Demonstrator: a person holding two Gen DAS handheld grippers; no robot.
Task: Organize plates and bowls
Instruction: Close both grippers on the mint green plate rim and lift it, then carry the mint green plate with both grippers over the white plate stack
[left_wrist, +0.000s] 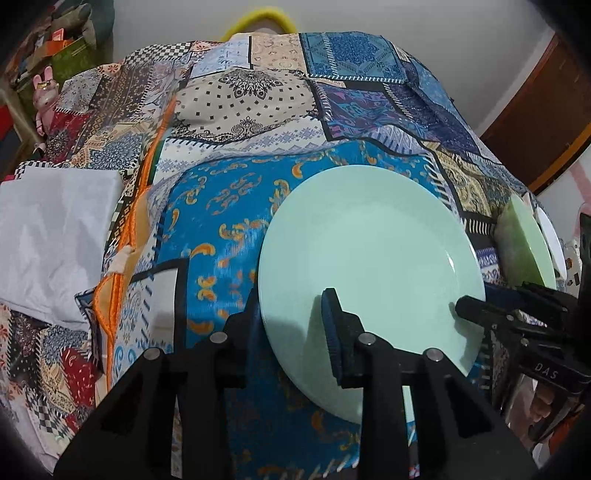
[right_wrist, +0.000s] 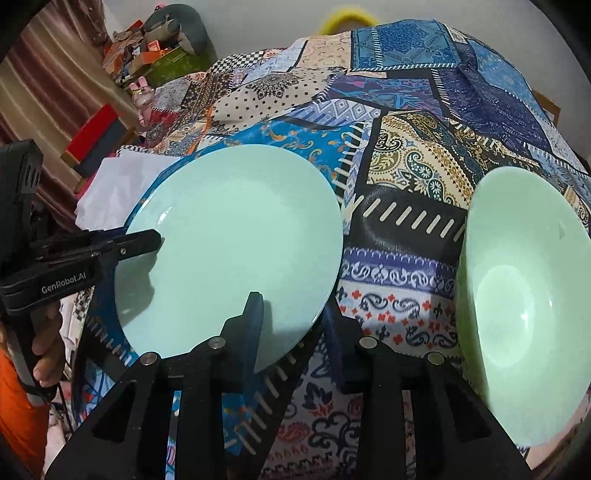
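A pale mint-green dinner plate lay face up on the patchwork cloth, round, glossy and empty, its near rim clamped at two spots. Just to its right, apart from it, stood a deeper light-green bowl, upright and likewise empty.

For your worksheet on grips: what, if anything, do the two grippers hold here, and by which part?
Both hold the pale green plate by its rim: the left gripper clamps the near-left edge, the right gripper the near-right edge.
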